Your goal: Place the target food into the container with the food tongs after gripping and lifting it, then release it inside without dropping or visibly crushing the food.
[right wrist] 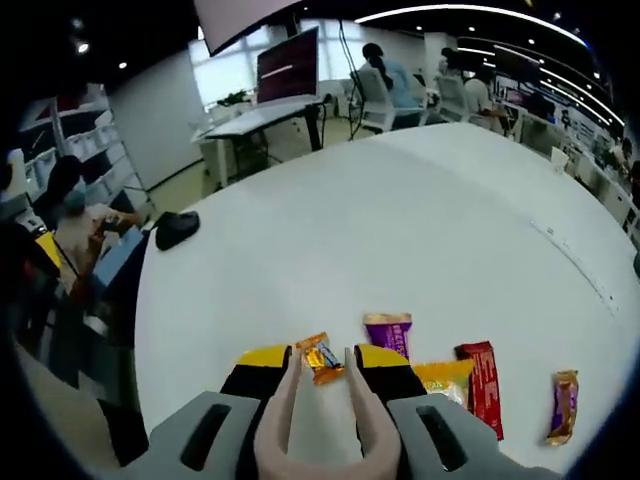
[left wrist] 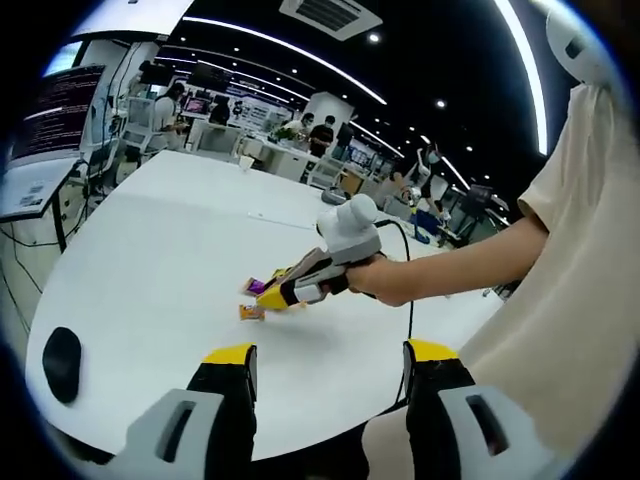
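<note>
My right gripper [right wrist: 322,357] holds pale pink food tongs [right wrist: 285,405] between its yellow-tipped jaws. The tong tips flank a small orange candy [right wrist: 320,358] lying on the white table [right wrist: 400,220]; whether they touch it I cannot tell. In the left gripper view, the right gripper [left wrist: 275,297], held by a person's hand, reaches down to the same orange candy [left wrist: 251,312]. My left gripper [left wrist: 330,355] hovers open over the table's near edge with nothing between its jaws.
To the right of the candy lie a purple packet [right wrist: 388,332], a yellow packet [right wrist: 445,377], a red packet [right wrist: 482,385] and a brown packet [right wrist: 563,405]. A black mouse [right wrist: 177,228] sits near the table's edge. Desks, screens and people stand beyond.
</note>
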Demonstrator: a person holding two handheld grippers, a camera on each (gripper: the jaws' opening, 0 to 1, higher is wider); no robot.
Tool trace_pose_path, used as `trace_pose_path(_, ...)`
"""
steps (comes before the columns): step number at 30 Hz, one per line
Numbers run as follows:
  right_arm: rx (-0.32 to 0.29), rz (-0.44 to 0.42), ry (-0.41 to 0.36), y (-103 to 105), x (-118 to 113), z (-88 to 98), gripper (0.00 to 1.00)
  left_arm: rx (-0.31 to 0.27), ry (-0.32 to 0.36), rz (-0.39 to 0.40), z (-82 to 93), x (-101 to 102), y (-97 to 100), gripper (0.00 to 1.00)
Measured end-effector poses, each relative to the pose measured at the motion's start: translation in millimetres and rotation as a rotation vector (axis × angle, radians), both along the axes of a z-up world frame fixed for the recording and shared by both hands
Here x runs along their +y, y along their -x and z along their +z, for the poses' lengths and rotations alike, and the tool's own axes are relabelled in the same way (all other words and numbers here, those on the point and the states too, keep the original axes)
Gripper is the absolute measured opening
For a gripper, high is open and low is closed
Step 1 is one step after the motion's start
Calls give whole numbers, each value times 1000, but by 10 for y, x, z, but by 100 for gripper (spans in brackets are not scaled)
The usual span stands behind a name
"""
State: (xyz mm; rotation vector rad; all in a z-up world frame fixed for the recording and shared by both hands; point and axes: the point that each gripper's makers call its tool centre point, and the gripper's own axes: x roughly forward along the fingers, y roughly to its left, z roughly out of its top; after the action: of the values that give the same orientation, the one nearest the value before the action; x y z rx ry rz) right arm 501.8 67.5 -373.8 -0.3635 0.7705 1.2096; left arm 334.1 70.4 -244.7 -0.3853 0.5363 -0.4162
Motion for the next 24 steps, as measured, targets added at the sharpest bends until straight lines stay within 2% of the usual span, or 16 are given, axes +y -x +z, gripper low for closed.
trace_pose_path(6, 19, -20, 5, 45, -89, 7, 24, -1, 10, -15, -22, 34, -34, 59)
trace_pose_path(16, 63, -12, 32, 183, -33, -112, 24, -8, 11, -49, -16, 92, -89, 59)
trace_pose_path(20, 44, -30, 31, 81, -17, -101, 24, -6, 11, -50, -26, 140, -61, 59)
trace_pose_path(22, 67, -46, 23, 34, -3, -90, 24, -4, 11, -51, -37, 159, -47, 59)
trace_pose_path(23, 26, -42, 36, -30, -5, -93, 24, -3, 11, -50, -43, 173, -38, 59)
trace_pose_path(24, 38, -44, 36, -34, 6, -96, 24, -2, 11, -50, -45, 181, -33, 59)
